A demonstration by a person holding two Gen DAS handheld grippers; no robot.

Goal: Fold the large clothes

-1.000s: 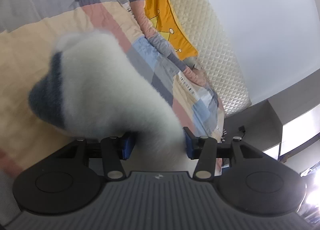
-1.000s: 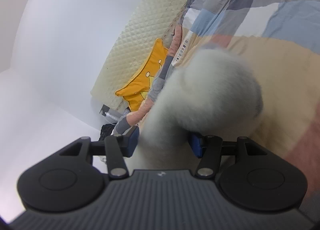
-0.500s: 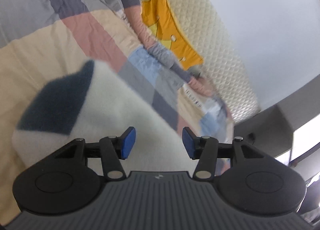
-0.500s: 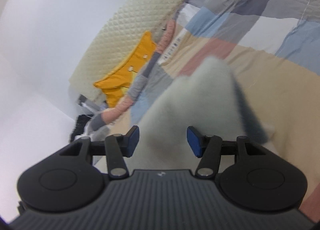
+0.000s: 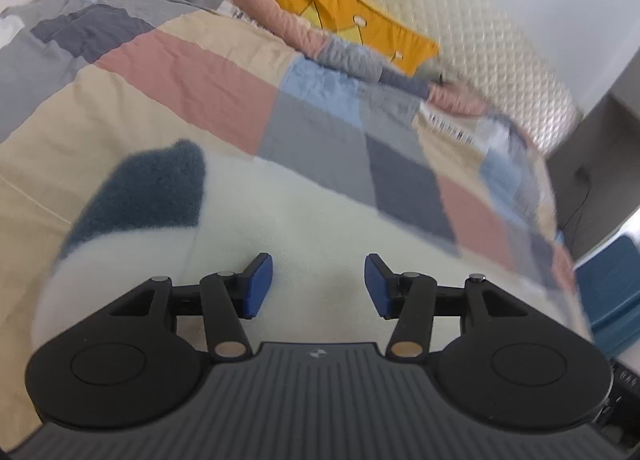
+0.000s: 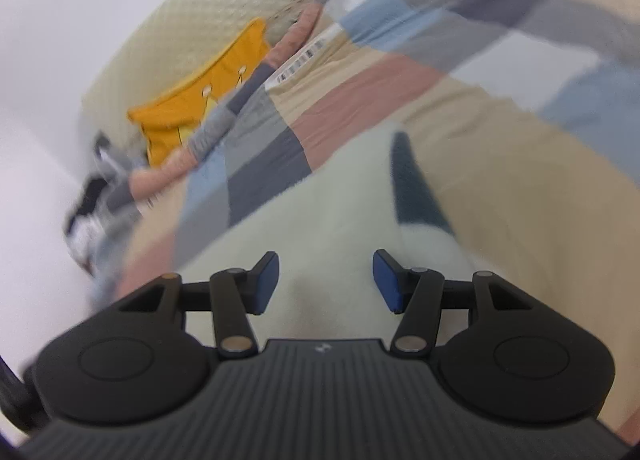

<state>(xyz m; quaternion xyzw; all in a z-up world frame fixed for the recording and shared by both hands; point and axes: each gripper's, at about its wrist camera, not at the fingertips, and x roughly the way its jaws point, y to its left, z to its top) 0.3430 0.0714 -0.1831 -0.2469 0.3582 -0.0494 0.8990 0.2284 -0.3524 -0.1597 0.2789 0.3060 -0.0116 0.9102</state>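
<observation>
A fluffy white garment (image 5: 304,219) with a dark blue patch (image 5: 148,187) lies flat on the patchwork quilt (image 5: 192,79). It also shows in the right wrist view (image 6: 320,219), with the dark patch (image 6: 412,187) at its right edge. My left gripper (image 5: 318,286) is open and empty just above the white fleece. My right gripper (image 6: 326,282) is open and empty above the same garment. The near part of the garment is hidden under both gripper bodies.
A yellow cushion (image 5: 360,23) leans on the cream quilted headboard (image 5: 480,31) at the far side of the bed. A blue box (image 5: 612,292) stands off the bed's right edge. Dark clutter (image 6: 96,187) sits by the wall on the left.
Both grippers have let go of the bunched white garment. It has dropped and spread flat on the quilt, and both grippers have pulled back with their jaws open.
</observation>
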